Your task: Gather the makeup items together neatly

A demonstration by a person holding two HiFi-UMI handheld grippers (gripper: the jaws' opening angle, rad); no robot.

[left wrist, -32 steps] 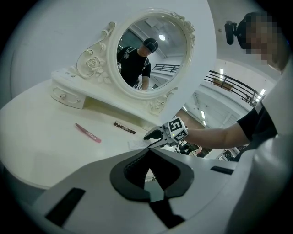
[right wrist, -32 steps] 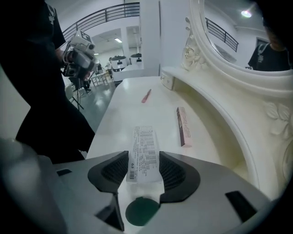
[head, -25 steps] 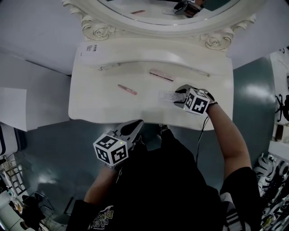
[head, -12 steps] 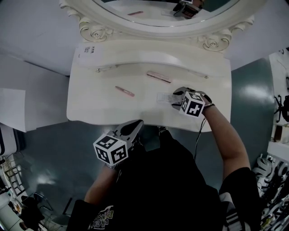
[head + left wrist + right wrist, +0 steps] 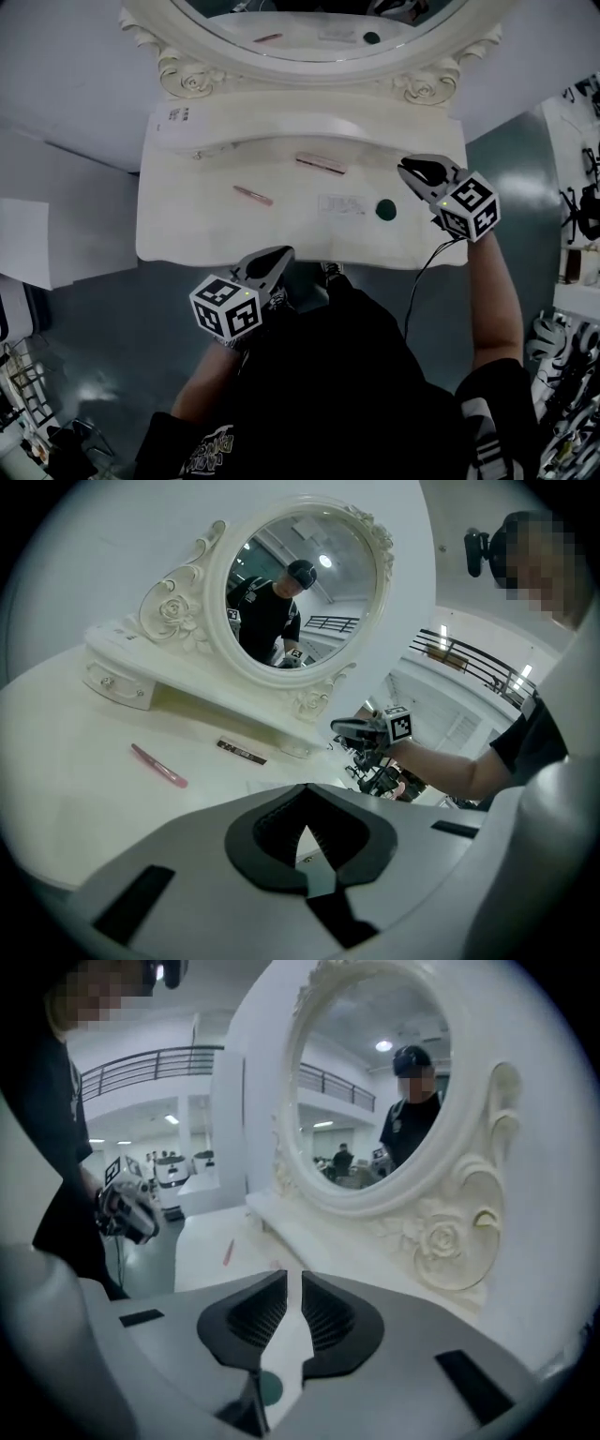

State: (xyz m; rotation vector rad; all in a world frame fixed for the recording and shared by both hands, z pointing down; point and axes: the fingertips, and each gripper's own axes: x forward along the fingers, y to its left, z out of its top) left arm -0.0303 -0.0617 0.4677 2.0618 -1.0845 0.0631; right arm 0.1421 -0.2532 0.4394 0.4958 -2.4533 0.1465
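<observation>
On the white dressing table [image 5: 187, 225] lie a pink stick [image 5: 253, 196], a brown-pink bar [image 5: 322, 163], a clear packet [image 5: 341, 203] and a dark green round disc [image 5: 385, 209]. My right gripper [image 5: 417, 172] hovers above the table's right end, just right of the disc. Its jaws [image 5: 292, 1274] are closing to a narrow gap with nothing between them, and the disc [image 5: 269, 1388] shows below them. My left gripper [image 5: 267, 265] hangs off the table's front edge, shut and empty [image 5: 305, 789]. From there the stick [image 5: 157, 765] and bar [image 5: 242, 752] lie ahead.
An oval mirror in a carved white frame [image 5: 192, 70] stands at the back on a raised shelf with a small drawer [image 5: 117, 682]. A white label [image 5: 178, 114] lies at the shelf's left end. Grey-green floor [image 5: 94, 309] surrounds the table.
My right gripper has lifted off the clear packet's right end and moved right and back, its jaws narrowing. The green disc now shows where it was. The left gripper has stayed put.
</observation>
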